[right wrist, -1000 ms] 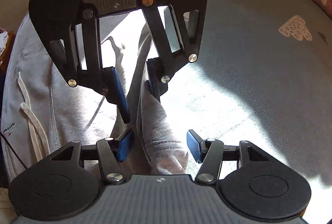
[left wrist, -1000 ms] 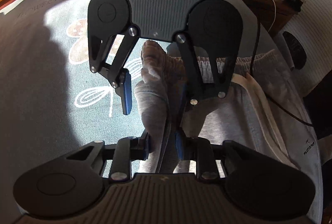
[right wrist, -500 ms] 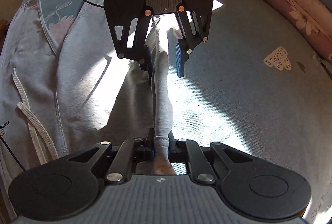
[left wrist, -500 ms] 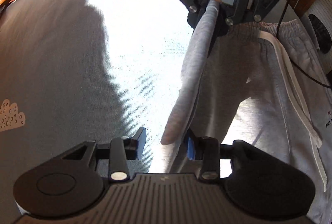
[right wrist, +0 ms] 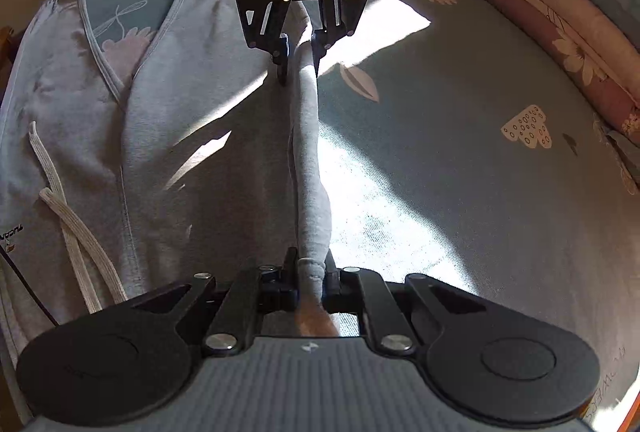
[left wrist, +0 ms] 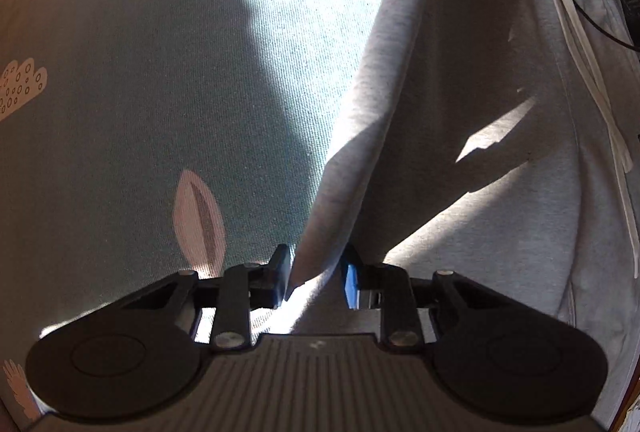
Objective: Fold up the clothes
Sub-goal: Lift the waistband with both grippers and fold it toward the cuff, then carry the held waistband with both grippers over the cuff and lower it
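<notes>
Right tongs [right wrist: 310, 282] pressed tight on the cuff end of the grey pants [right wrist: 200, 159]; left tongs [right wrist: 299, 60] sit part-spread around the same raised fold further along, fabric between the pads, clamp not confirmed. Pants lie flat on the bed [right wrist: 460, 191], one edge lifted into a taut ridge running between the two tongs, drawstring [right wrist: 76, 232] lying loose on the waist. Tongs face each other, well apart, both low over the bed.
</notes>
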{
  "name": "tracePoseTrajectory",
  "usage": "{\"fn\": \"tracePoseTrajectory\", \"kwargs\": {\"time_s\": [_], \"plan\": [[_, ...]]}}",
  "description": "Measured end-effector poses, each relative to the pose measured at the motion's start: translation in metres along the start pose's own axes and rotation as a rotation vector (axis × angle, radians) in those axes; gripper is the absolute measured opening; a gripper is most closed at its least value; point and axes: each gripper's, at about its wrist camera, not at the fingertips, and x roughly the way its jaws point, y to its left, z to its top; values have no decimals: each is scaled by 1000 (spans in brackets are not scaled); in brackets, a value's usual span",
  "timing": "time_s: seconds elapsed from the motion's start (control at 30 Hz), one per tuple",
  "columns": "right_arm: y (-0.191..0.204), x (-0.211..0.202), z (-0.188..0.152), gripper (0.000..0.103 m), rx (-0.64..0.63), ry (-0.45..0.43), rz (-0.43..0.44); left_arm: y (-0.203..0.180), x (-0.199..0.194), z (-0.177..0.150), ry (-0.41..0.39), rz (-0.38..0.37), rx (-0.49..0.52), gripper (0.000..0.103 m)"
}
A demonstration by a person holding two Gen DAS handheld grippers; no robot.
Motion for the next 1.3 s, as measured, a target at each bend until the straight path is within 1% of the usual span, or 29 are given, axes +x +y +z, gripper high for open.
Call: {"fn": "tracePoseTrajectory", "kwargs": {"time_s": [0.03, 0.1, 0.17, 0.27, 0.4, 0.53, 0.67, 0.77, 0.83, 0.9, 0.97, 1.03, 1.1, 1.13, 1.17, 1.2, 1.3], "plan": [[0, -1, 0, 11, 0, 0, -1, 1, 2, -4, 15, 3, -2, 18], [2, -1, 1, 11, -2, 2, -5, 1, 3, -10, 36, 8, -8, 16], [5, -1, 2, 11, -6, 7, -9, 1, 3, -15, 47, 14, -13, 8], [9, -2, 2, 11, -15, 16, -20, -5, -1, -17, 39, 46, 4, 3], [15, -5, 1, 11, -20, 24, -34, -11, -10, -19, 29, 69, -5, 2], [22, -9, 1, 11, -23, 32, -46, -19, -28, -25, 10, 56, -28, 2], [33, -13, 1, 11, -32, 48, -60, -38, -47, -32, -1, 35, -13, 2], [47, -19, 4, 11, -44, 64, -58, -60, -58, -37, 7, -23, -3, 2], [61, -24, 6, 11, -65, 69, -49, -82, -61, -39, 25, -82, 37, 2], [74, -27, 7, 11, -82, 76, -35, -110, -66, -39, 38, -140, 100, 2], [90, -30, 6, 11, -105, 88, -23, -129, -74, -40, 33, -198, 124, 2], [105, -32, 5, 11, -130, 101, -21, -140, -82, -40, 26, -235, 121, 2], [118, -33, 2, 11, -150, 116, -18, -146, -88, -39, 24, -251, 121, 2], [124, -34, 0, 11, -158, 122, -19, -144, -83, -45, 20, -272, 122, 2], [129, -34, -1, 11, -162, 127, -18, -152, -82, -57, 16, -292, 125, 2], [133, -34, -2, 11, -164, 133, -15, -155, -83, -59, 17, -307, 129, 2], [145, -37, -5, 11, -169, 150, 4, -165, -89, -57, 20, -351, 166, 2]]}}
